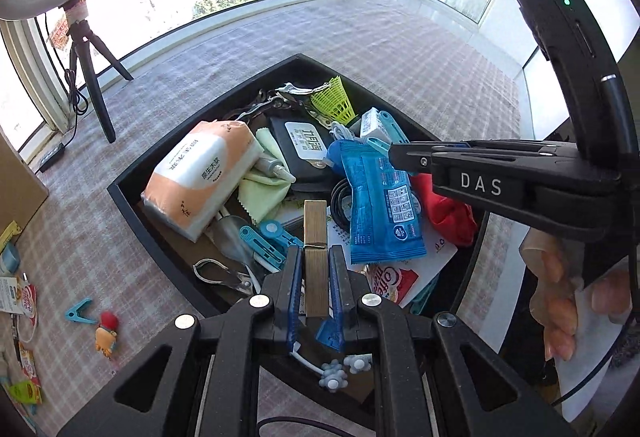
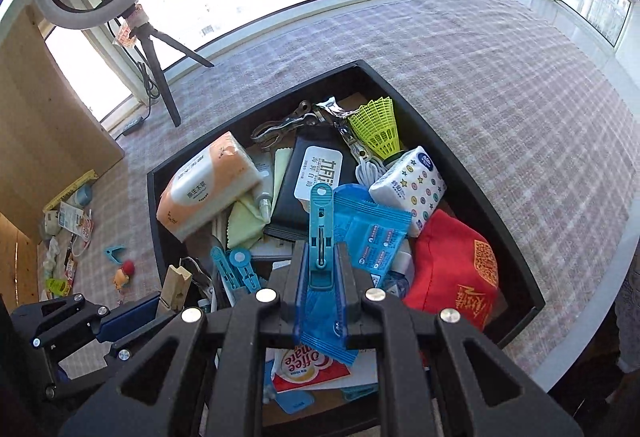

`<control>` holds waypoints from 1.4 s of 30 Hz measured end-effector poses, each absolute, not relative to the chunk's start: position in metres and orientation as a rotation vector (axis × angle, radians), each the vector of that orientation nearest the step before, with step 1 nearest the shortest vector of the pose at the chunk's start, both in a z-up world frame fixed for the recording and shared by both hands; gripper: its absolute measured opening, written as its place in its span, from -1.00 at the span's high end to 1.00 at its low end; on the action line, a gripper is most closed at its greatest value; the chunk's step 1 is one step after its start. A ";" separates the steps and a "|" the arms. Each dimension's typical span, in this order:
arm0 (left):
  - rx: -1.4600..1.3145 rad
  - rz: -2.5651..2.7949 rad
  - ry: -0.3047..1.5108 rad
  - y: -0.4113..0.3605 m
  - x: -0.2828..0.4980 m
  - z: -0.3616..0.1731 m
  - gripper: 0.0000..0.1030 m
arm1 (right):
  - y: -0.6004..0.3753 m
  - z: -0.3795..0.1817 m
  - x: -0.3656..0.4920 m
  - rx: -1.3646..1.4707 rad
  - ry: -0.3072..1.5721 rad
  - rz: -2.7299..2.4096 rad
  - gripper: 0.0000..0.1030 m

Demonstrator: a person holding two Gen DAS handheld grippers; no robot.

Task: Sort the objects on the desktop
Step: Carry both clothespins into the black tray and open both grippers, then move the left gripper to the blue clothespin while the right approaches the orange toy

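A black tray [image 1: 132, 197] [image 2: 480, 173] on the checked tablecloth is full of mixed objects. My left gripper [image 1: 316, 257] is shut on a wooden clothespin [image 1: 315, 225], held above the tray's near side; it also shows in the right wrist view [image 2: 176, 287]. My right gripper [image 2: 320, 257] is shut on a blue plastic clothes peg [image 2: 321, 233] clipped to a blue packet [image 2: 372, 233], held over the tray. In the left wrist view the packet [image 1: 380, 205] hangs from the right gripper [image 1: 394, 151].
In the tray lie a tissue pack [image 2: 208, 185], black case [image 2: 308, 181], green shuttlecock [image 2: 376, 129], red pouch [image 2: 452, 269], metal clips [image 2: 288, 123] and blue pegs [image 2: 236, 269]. Loose items lie on the cloth at the left [image 2: 116, 253]. A ring light tripod [image 2: 160, 69] stands behind.
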State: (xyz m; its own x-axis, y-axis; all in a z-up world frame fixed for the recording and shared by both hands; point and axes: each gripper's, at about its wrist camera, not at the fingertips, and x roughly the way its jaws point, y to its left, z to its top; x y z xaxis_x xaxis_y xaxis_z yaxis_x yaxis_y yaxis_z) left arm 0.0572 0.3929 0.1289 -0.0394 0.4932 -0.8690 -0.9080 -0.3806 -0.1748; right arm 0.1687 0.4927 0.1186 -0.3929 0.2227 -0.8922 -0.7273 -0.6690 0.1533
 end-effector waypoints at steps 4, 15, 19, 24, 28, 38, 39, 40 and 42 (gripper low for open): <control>-1.103 1.647 0.533 0.398 0.065 0.132 0.62 | 0.497 0.121 0.174 -1.206 0.736 2.091 0.75; -1.135 1.772 0.512 0.366 0.029 0.128 -0.06 | 0.482 0.128 0.155 -1.234 0.706 2.128 0.23; -1.172 1.834 0.504 0.343 0.001 0.121 -0.06 | 0.467 0.127 0.136 -1.269 0.705 2.175 0.23; -1.206 1.909 0.528 0.304 -0.041 0.110 -0.06 | 0.438 0.128 0.108 -1.311 0.689 2.258 0.23; -1.263 1.929 0.561 0.271 -0.079 0.091 -0.06 | 0.407 0.125 0.079 -1.366 0.699 2.322 0.23; -1.341 1.902 0.659 0.230 -0.139 0.045 0.04 | 0.332 0.069 0.006 -1.606 0.811 2.337 0.23; -1.333 1.886 0.674 0.229 -0.140 0.042 0.03 | 0.327 0.063 0.001 -1.623 0.820 2.329 0.23; -1.321 1.873 0.696 0.228 -0.140 0.040 0.02 | 0.324 0.057 -0.004 -1.632 0.820 2.319 0.23; -1.289 1.851 0.752 0.228 -0.139 0.036 0.00 | 0.319 0.048 -0.012 -1.644 0.825 2.294 0.23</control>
